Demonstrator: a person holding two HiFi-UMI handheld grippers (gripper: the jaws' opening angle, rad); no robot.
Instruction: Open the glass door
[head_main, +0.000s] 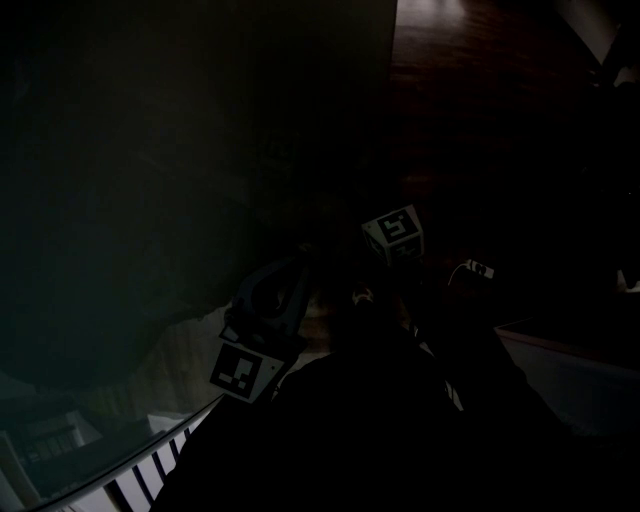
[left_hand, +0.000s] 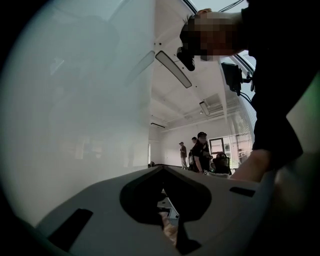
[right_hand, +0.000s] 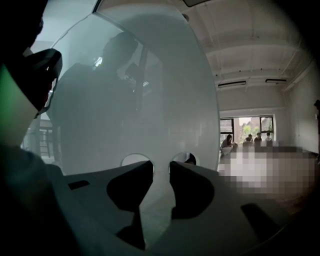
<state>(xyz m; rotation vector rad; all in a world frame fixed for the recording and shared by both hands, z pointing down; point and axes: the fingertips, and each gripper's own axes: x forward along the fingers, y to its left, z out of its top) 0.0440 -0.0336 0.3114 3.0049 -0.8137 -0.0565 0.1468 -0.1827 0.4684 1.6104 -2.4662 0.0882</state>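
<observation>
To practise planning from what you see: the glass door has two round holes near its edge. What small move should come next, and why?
Probably draw the right claw gently back, to test whether the glass door follows. Its jaws straddle the strip between the two round holes, beside the door's free edge; the left claw is shut and not on the door.

Our left gripper: grey moulded shell, one dark spade-shaped cut-out in the middle, black slots on both flanks. Our right gripper: same grey shell, two dark cut-outs, a slot on each side. Each carries a white cube with black square markers: left cube, right cube. We wear a black top. A small black box with a thin cable sits against it.
</observation>
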